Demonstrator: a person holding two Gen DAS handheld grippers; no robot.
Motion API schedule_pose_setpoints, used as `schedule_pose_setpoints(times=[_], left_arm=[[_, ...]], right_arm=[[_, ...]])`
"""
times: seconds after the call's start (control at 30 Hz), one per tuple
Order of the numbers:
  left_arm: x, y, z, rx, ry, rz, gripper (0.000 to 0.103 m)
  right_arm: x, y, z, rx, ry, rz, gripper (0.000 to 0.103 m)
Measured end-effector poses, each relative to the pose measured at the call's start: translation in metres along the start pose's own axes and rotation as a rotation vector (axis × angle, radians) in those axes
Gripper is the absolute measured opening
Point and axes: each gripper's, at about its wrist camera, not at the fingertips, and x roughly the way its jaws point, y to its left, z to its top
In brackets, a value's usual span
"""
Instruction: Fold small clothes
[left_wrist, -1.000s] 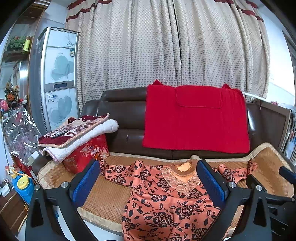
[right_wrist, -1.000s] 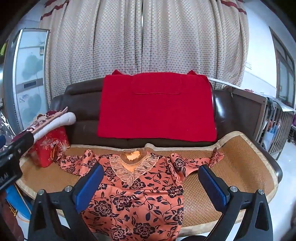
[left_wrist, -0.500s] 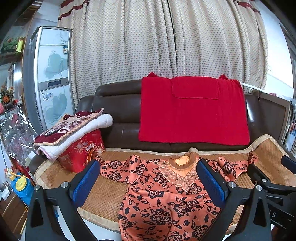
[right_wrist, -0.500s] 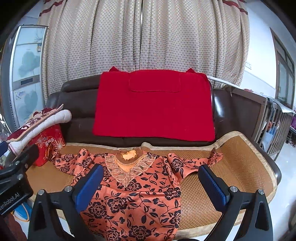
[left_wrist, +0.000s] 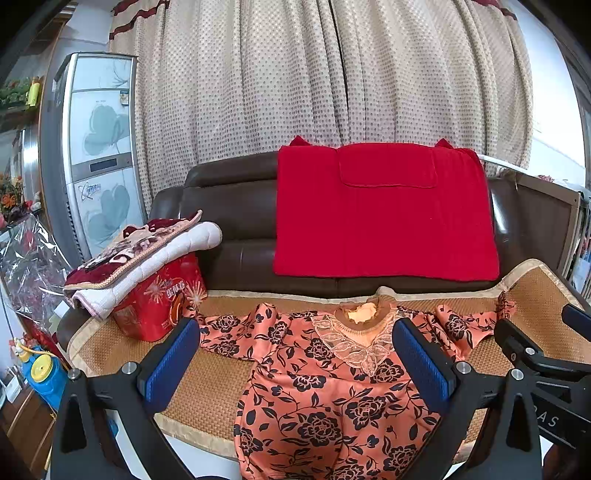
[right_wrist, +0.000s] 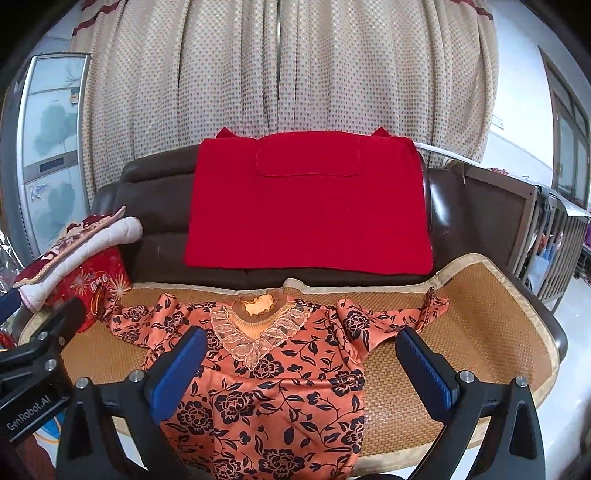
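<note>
An orange blouse with black flowers (left_wrist: 314, 387) (right_wrist: 280, 384) lies spread face up on the sofa's woven mat, lace collar toward the backrest, both sleeves stretched sideways, hem hanging over the front edge. My left gripper (left_wrist: 295, 365) hovers open in front of it, blue pads wide apart, nothing between them. My right gripper (right_wrist: 303, 369) is open too, held above the blouse's chest, touching nothing. Each gripper's body shows at the edge of the other's view.
A red knit cloth (left_wrist: 384, 210) (right_wrist: 306, 203) hangs over the brown sofa backrest (left_wrist: 229, 206). Folded quilts on a red box (left_wrist: 159, 295) occupy the seat's left end. A woven mat (right_wrist: 480, 314) covers the seat. A tall appliance (left_wrist: 96, 147) stands left; a railing (right_wrist: 546, 236) right.
Both cameras have drifted slightly, the left a bit rightward and higher, the right a bit lower toward the blouse. The blouse lies unchanged and both grippers stay open.
</note>
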Motion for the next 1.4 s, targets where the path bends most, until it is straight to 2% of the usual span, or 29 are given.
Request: schedule_pose_setpoints(times=[0.57, 0.77, 0.93, 1.1, 1.27, 1.4], left_arm=[[0.022, -0.005, -0.003, 0.001, 0.028, -0.005, 0.103], [0.073, -0.010, -0.011, -0.029, 0.140, -0.064, 0.103], [0.149, -0.025, -0.032, -0.046, 0.284, -0.079, 0.103], [0.221, -0.051, -0.053, -0.098, 0.404, -0.126, 0.103], [0.262, -0.080, -0.057, -0.113, 0.406, -0.173, 0.103], [0.291, -0.095, -0.064, -0.072, 0.394, -0.153, 0.103]], right_arm=[[0.018, -0.002, -0.002, 0.003, 0.033, -0.010, 0.103], [0.053, -0.020, -0.008, 0.046, 0.083, 0.011, 0.103], [0.109, -0.073, -0.023, 0.207, 0.138, 0.068, 0.103], [0.175, -0.164, -0.051, 0.458, 0.157, 0.031, 0.103], [0.231, -0.255, -0.077, 0.767, 0.147, 0.009, 0.101], [0.275, -0.292, -0.068, 0.802, 0.126, -0.069, 0.098]])
